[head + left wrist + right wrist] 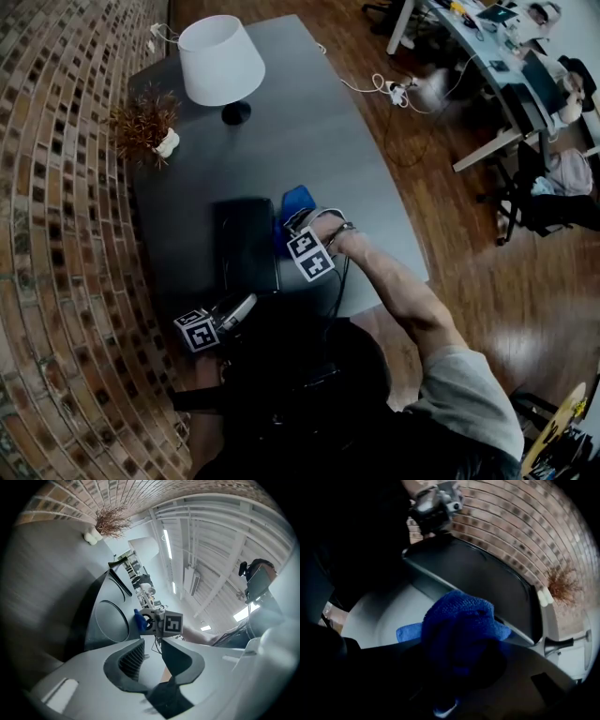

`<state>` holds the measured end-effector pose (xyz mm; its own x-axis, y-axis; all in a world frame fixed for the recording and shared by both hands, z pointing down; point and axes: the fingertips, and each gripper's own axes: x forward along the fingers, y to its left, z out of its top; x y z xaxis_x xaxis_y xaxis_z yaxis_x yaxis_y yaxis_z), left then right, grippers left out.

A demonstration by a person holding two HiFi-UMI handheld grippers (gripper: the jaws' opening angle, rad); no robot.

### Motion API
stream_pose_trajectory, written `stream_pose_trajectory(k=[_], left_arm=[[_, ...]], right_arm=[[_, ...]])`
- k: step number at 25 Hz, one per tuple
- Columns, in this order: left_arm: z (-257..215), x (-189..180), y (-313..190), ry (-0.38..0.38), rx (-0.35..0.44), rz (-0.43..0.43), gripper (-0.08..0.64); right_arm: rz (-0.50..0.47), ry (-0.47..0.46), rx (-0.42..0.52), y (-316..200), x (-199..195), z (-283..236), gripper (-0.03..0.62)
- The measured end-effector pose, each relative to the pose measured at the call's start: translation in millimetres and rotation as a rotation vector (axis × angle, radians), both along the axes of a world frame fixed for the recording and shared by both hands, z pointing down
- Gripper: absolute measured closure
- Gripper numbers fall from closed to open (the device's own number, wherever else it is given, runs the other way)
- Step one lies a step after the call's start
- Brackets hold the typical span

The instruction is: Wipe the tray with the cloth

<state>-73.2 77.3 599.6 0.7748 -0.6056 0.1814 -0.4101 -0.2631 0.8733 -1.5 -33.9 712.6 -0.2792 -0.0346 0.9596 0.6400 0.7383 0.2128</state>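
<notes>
A dark rectangular tray [248,246] lies on the grey table [319,141], near its front edge. The blue cloth [298,201] is bunched just right of the tray, over the table. My right gripper [300,223] points steeply down and is shut on it; in the right gripper view the cloth [459,620] bulges out between the dark jaws beside the tray [478,573]. My left gripper [246,305] sits at the tray's near edge, pointing almost level. Its jaws [153,643] stand shut with nothing seen between them, and the tray [105,620] lies to their left.
A white-shaded lamp [221,62] and a dried plant in a small white vase [145,124] stand at the table's far end. A brick wall [56,187] runs along the left. A cable and power strip [398,90] lie on the wooden floor, with desks and chairs beyond.
</notes>
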Motion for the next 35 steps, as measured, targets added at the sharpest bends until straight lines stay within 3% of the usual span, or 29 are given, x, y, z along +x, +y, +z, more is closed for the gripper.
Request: stream_pose_trajectory(k=[1,2,5,6,9,10,13,15,19,20,22,24,26,28,30,32,33,35], left_arm=[[0,0,0,0.000,0.000,-0.001,0.462],[0,0,0,-0.001,0.001,-0.002,0.462],[-2,0,-3,-0.006,0.008,-0.002,0.462],[-1,0,-3,-0.006,0.009,-0.001,0.462],[1,-2,0,0.001,0.009,0.005,0.462],[1,-3,0,0.002,0.009,0.008,0.462],[1,-2,-1,0.002,0.011,0.019,0.462],[1,0,-1,0.004,0.012,0.028,0.462],[1,-2,1,0.008,0.013,0.048,0.462],[1,-2,1,0.008,0.014,0.053,0.462],[2,-2,1,0.009,0.014,0.056,0.462],[2,-1,0,0.011,0.015,0.056,0.462],[2,-1,1,0.015,0.014,0.053,0.462],[2,0,2,0.016,0.013,0.056,0.462],[2,1,3,0.016,0.013,0.063,0.462],[2,2,2,0.016,0.015,0.067,0.462],[2,2,3,0.015,0.015,0.068,0.462],[2,2,4,0.005,0.014,0.071,0.462]], right_arm=[[0.002,0.003,-0.023,6,7,-2,0.446],[0.064,-0.005,-0.041,3,15,-8,0.445],[0.395,-0.056,-0.089,-17,41,-39,0.445],[0.448,-0.059,-0.139,-7,48,-47,0.445],[0.419,-0.066,-0.302,55,32,-45,0.445],[0.434,-0.070,-0.296,61,18,-35,0.445],[0.527,-0.057,-0.166,48,-5,-3,0.445],[0.482,-0.059,-0.143,60,-5,-4,0.445],[0.190,-0.029,-0.251,141,9,-13,0.445],[0.206,-0.027,-0.274,146,13,-11,0.445],[0.419,-0.059,-0.243,110,17,-8,0.445],[0.668,-0.067,-0.122,50,24,-4,0.443],[0.754,-0.059,-0.079,24,17,1,0.442],[0.663,-0.041,-0.102,44,1,0,0.442],[0.481,0.017,-0.131,89,-1,-3,0.440],[0.326,0.040,-0.255,141,10,-10,0.440],[0.301,0.027,-0.328,159,19,-16,0.440],[0.395,-0.006,-0.395,156,46,-25,0.439]])
